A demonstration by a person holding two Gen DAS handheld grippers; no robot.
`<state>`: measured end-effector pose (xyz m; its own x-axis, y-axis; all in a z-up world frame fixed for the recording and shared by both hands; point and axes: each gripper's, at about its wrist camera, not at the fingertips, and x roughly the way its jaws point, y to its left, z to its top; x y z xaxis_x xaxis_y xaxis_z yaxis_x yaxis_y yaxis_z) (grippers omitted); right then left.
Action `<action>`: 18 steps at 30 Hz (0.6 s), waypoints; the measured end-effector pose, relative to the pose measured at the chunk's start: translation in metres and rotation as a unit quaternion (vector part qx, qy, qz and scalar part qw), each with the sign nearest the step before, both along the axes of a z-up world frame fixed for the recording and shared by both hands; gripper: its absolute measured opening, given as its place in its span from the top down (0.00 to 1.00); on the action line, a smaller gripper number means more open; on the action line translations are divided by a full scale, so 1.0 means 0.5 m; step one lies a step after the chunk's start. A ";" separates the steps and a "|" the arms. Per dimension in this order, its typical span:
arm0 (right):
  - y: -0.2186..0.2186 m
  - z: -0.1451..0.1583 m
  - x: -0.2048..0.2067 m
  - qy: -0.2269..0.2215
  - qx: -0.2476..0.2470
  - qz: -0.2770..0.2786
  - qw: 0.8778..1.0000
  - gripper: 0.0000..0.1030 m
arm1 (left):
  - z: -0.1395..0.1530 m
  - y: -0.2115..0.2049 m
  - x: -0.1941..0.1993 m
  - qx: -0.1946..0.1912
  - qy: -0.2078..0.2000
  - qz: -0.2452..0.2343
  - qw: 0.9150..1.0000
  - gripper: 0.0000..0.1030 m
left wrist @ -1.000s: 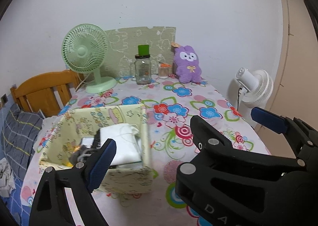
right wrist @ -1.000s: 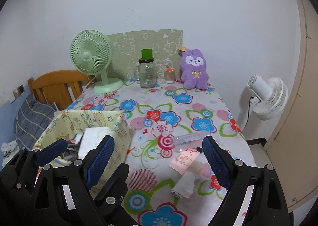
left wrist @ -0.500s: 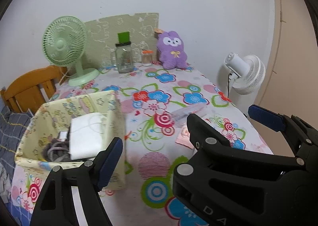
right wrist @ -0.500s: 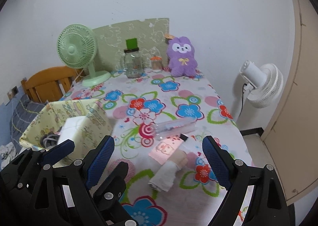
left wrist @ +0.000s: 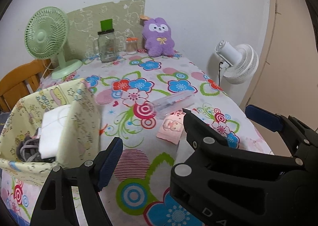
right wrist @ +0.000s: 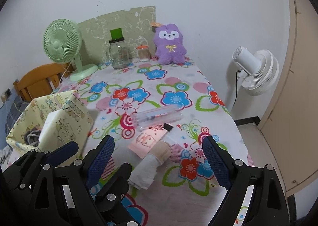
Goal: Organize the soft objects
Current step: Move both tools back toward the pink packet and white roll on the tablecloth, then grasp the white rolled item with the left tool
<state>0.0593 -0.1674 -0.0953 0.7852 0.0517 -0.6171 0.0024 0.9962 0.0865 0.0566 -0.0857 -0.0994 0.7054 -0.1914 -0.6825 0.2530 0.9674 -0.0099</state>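
Note:
A white rolled cloth with a beige band [right wrist: 151,166] lies on the flowered tablecloth, touching a pink pouch [right wrist: 146,142] [left wrist: 171,128]. My right gripper [right wrist: 157,138] hovers open just above and before them, with nothing between its pads. My left gripper [left wrist: 159,142] is open too and holds nothing. Its left finger [left wrist: 110,163] stands beside the yellow fabric basket [left wrist: 79,116] [right wrist: 59,110]; the right gripper's black body hides its other finger. A purple plush [right wrist: 170,44] [left wrist: 159,37] sits upright at the far edge against the wall.
A clear plastic case [right wrist: 157,117] lies just beyond the pouch. The basket holds a white folded item [left wrist: 53,126] and grey cords. A green desk fan [right wrist: 61,45], glass jar [right wrist: 119,55] and small jar stand at the back. A white floor fan [right wrist: 256,69] is off the right edge, a wooden chair [right wrist: 37,81] left.
Both grippers have come lower and shifted right, away from the basket and toward the pouch and rolled cloth. The objects on the table have not moved.

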 end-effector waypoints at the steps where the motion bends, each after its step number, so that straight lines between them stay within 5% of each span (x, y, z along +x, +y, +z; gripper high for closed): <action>1: -0.005 -0.005 0.003 0.002 0.000 -0.003 1.000 0.11 | -0.004 -0.005 0.003 0.001 0.004 -0.003 1.000 0.21; 15: -0.067 -0.061 0.027 0.036 0.001 -0.030 0.999 0.11 | -0.063 -0.061 0.034 0.008 0.047 -0.031 0.998 0.22; 18: -0.076 -0.072 0.032 0.044 0.000 -0.034 0.998 0.11 | -0.075 -0.073 0.040 0.010 0.057 -0.038 0.998 0.29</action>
<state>0.0754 -0.2055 -0.1312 0.7302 -0.0001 -0.6832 0.0773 0.9936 0.0825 0.0768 -0.1220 -0.1371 0.6067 -0.2279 -0.7616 0.3248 0.9455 -0.0242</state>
